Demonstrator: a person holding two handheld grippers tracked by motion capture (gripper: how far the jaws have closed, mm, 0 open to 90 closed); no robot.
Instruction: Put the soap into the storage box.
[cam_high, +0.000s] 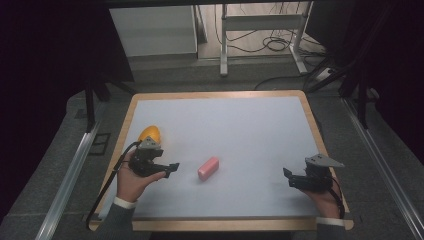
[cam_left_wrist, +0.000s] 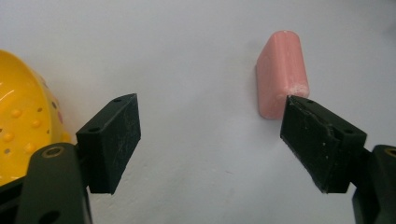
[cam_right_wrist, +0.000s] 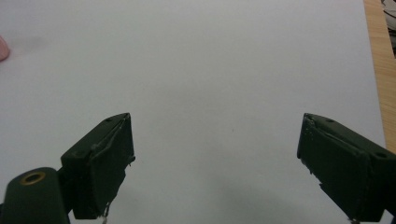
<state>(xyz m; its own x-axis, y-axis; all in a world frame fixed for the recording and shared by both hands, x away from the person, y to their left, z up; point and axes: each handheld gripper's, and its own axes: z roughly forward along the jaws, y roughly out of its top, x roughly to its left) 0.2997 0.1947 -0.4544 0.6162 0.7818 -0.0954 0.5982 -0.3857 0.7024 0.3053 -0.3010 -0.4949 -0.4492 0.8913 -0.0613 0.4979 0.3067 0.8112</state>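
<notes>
Both grippers, left gripper (cam_high: 169, 169) and right gripper (cam_high: 289, 178), gape empty; pink rounded soap bar (cam_high: 208, 168) lies flat, long axis diagonal, pointing away-right.

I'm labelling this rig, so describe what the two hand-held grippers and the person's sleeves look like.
Both the left gripper and right gripper are black, with two blocky scuffed jaws and a grey three-cornered plate on top. A black cable trails from the left. Grey sleeves, white cuffs.

a lab: bare test table (cam_high: 220, 107), floor cables (cam_high: 270, 45), dark curtains (cam_high: 45, 60)
</notes>
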